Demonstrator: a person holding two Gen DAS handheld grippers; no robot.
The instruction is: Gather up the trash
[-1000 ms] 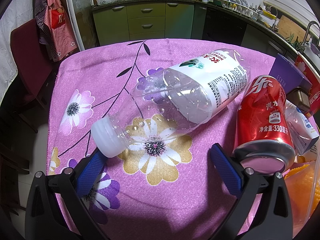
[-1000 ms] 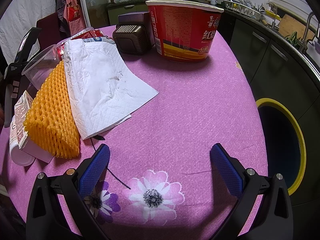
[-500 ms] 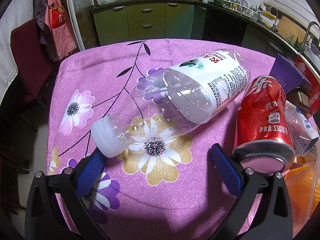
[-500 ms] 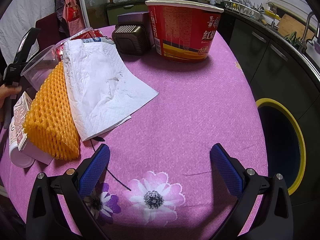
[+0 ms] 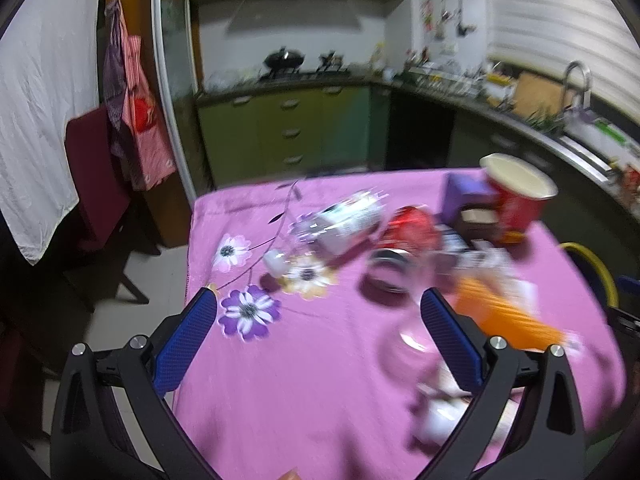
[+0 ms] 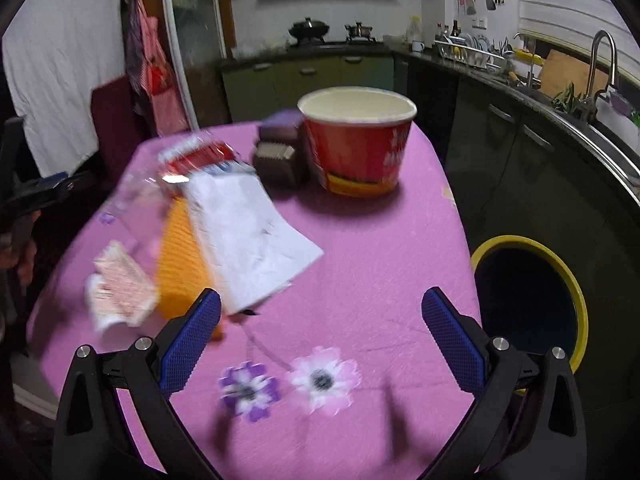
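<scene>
Item 1, left gripper (image 5: 320, 320): I see both blue-padded jaws spread wide with nothing between them, held above the pink flowered tablecloth (image 5: 312, 380) at lower centre of the left view. The picture is blurred by motion, so I cannot place anything finely.

Item 2, right gripper (image 6: 320, 322): jaws likewise wide apart and empty, over bare cloth at lower centre of the right view.

Item 3, trash near the left jaws: a clear plastic bottle with white label and white cap (image 5: 336, 224), lying on its side at mid-frame; a red drink can (image 5: 404, 236) lying just right of it; an orange foam net sleeve (image 5: 508, 316) at right; a small white carton (image 5: 444, 420) at lower right, partly behind the right finger.

Item 4, trash near the right jaws: a white paper napkin (image 6: 248, 240) draped over the orange sleeve at centre left; a red paper noodle tub (image 6: 358, 148), upright, upper centre; a brown ridged box (image 6: 278, 162) just left of it.

Item 5, destination: a yellow-rimmed dark bin (image 6: 528, 304), off the table edge at right of the right view.

Risks, my judgement: the bottle and can lie on their sides and may roll off the cloth if nudged; the napkin is limp and may slip from a partial pinch; closing on the pile may catch two items; blur invites a misjudged approach.
</scene>
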